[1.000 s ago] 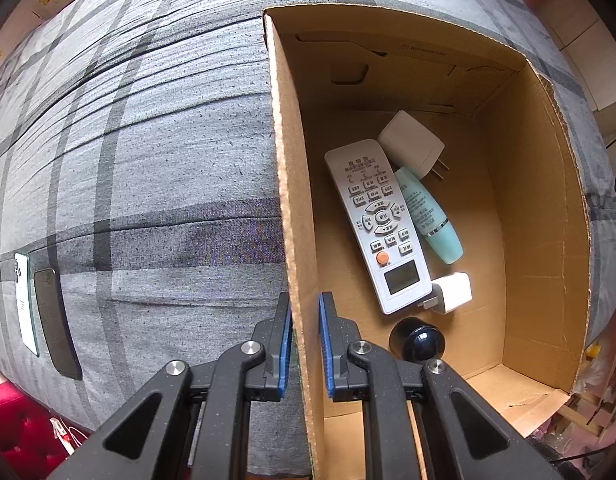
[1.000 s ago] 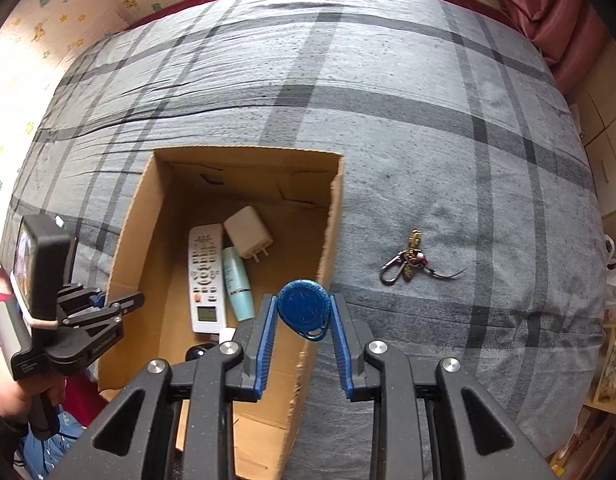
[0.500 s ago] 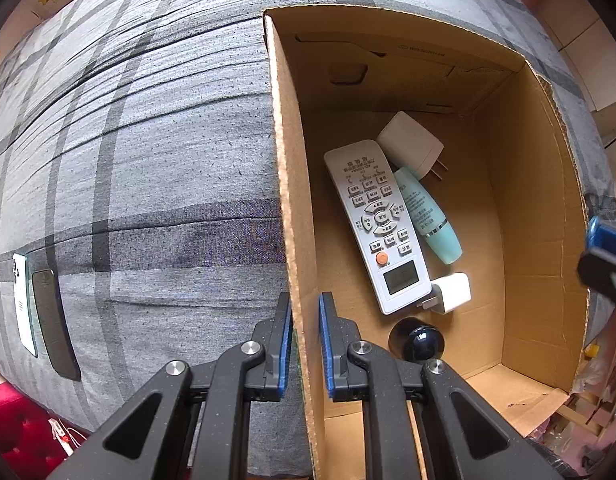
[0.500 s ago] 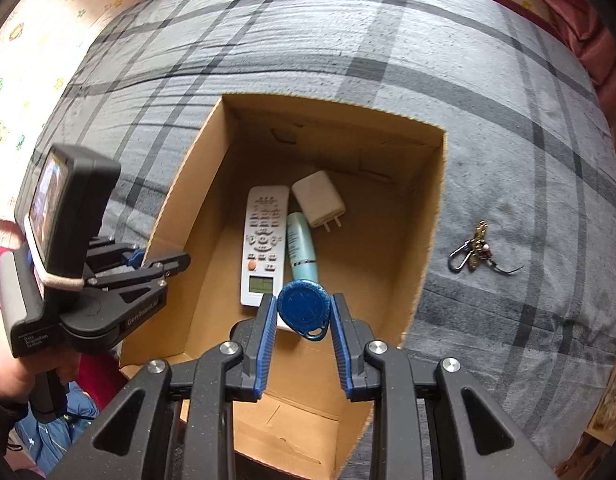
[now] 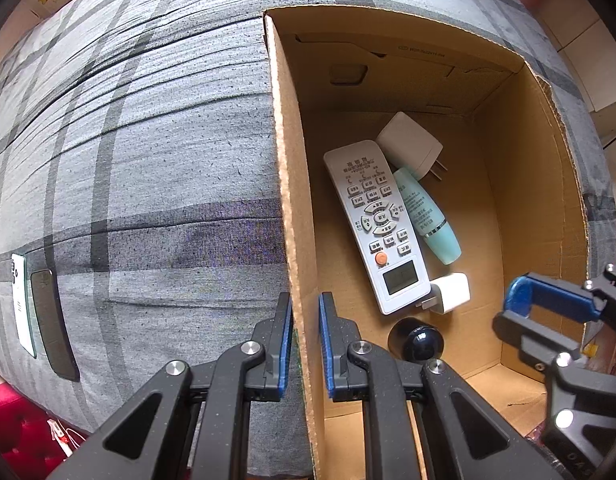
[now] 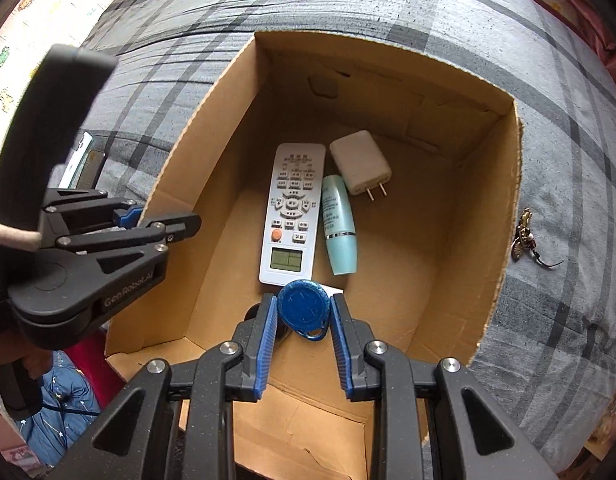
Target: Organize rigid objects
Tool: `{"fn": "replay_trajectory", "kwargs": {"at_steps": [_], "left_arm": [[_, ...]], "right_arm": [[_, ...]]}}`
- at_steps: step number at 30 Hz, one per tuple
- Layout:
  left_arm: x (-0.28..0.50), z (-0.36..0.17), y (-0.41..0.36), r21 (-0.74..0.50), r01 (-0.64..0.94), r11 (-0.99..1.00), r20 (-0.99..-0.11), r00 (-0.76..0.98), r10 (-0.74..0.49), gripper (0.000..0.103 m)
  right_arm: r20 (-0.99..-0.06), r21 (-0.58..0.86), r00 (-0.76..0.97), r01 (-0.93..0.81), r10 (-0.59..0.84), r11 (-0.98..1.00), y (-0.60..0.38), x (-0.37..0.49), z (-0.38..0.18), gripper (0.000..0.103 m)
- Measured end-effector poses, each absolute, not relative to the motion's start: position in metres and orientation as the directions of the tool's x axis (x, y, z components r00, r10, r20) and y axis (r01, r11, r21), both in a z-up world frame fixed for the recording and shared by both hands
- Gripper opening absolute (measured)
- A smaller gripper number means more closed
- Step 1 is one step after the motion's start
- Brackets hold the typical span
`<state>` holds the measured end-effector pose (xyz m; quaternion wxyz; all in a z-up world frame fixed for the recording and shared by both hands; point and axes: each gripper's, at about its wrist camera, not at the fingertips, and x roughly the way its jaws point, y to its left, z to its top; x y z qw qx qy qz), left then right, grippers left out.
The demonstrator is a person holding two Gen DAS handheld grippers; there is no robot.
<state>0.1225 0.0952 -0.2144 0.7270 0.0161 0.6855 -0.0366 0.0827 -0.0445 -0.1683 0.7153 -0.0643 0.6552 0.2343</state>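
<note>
An open cardboard box lies on the grey plaid bed. Inside rest a white remote, a teal tube, a white charger, a small white plug and a black round object. My left gripper points down, shut on the box's left wall. My right gripper hangs over the box's near end, shut on a blue key fob; it shows at the right edge of the left wrist view.
A keychain lies on the bedspread just right of the box. A white phone and a dark flat device lie on the bed to the left. A hand holds the left gripper's handle at the lower left.
The right gripper has carried the blue key fob leftward and down, from beside the box's right wall to over its inside. The left gripper kept still on the wall.
</note>
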Motion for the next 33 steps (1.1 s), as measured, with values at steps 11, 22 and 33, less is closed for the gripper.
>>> {"fn": "replay_trajectory", "kwargs": {"at_steps": [11,22,33], "left_arm": [[0.122,-0.215,0.095,-0.026,0.076,0.997,-0.998,0.058,-0.031,0.014],[0.123,-0.215,0.095,-0.025,0.077,0.997,-0.998,0.058,-0.03,0.014],[0.123,-0.216,0.095,-0.021,0.082,0.996,-0.998,0.059,-0.026,0.014]], "right_arm": [[-0.974,0.216,-0.022,-0.416,0.227,0.884,-0.037,0.076,-0.207,0.028],[-0.974,0.223,-0.044,-0.399,0.224,0.889,-0.035,0.08,-0.227,0.028],[-0.968,0.245,-0.046,-0.391,0.247,0.887,-0.043,0.085,-0.223,0.044]]}}
